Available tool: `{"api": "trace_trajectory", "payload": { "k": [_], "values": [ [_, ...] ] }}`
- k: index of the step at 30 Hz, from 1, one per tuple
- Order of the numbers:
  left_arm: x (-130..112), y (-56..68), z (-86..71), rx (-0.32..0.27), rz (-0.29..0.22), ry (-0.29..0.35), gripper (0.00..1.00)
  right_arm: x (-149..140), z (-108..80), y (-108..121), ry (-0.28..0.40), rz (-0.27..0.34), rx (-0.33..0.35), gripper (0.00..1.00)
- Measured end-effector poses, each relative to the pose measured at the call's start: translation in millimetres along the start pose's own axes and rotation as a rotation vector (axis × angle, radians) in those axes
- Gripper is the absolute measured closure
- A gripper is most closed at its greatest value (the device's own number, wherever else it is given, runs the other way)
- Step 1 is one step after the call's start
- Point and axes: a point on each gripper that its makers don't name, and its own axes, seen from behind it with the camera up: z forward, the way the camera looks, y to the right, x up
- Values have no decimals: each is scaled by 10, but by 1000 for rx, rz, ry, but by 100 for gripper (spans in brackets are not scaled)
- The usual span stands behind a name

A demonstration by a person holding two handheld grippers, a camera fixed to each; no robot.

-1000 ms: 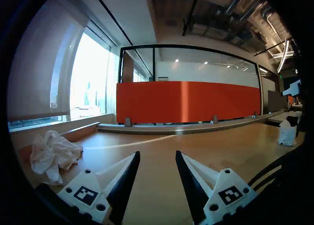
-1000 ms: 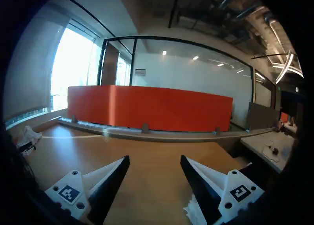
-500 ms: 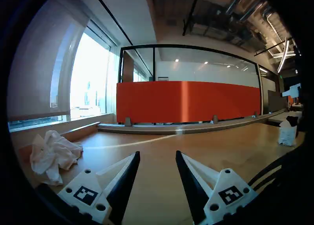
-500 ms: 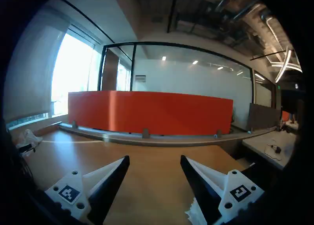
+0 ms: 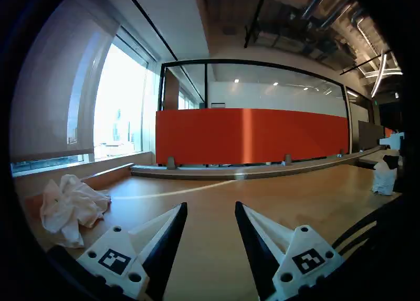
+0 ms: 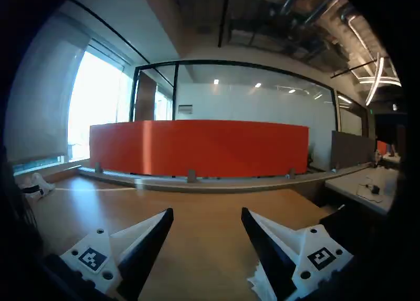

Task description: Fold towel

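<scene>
While a crumpled towel [image 5: 71, 209] lies on the table [image 5: 283, 193], left tool [image 5: 210, 204] and right tool [image 6: 207, 210] gape empty.

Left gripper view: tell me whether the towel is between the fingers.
No, the towel lies crumpled on the table beside the open left gripper.

I get hard daylight from the blown-out window [image 5: 119, 117] at left in both views, a pale glare streak across the wooden desk [image 5: 294, 196], strip lights [image 5: 382, 72] glowing upper right, left gripper [image 5: 210, 204] crisp, ceiling [image 5: 294, 17] dim, edges bent by the fisheye
</scene>
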Motion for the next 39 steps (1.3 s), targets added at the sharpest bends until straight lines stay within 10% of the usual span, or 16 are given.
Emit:
{"api": "trace_trajectory", "payload": {
  "k": [39],
  "values": [
    [-13,1,-1,0,0,0,34,-645,4,60,27,57,-13,0]
  ]
}}
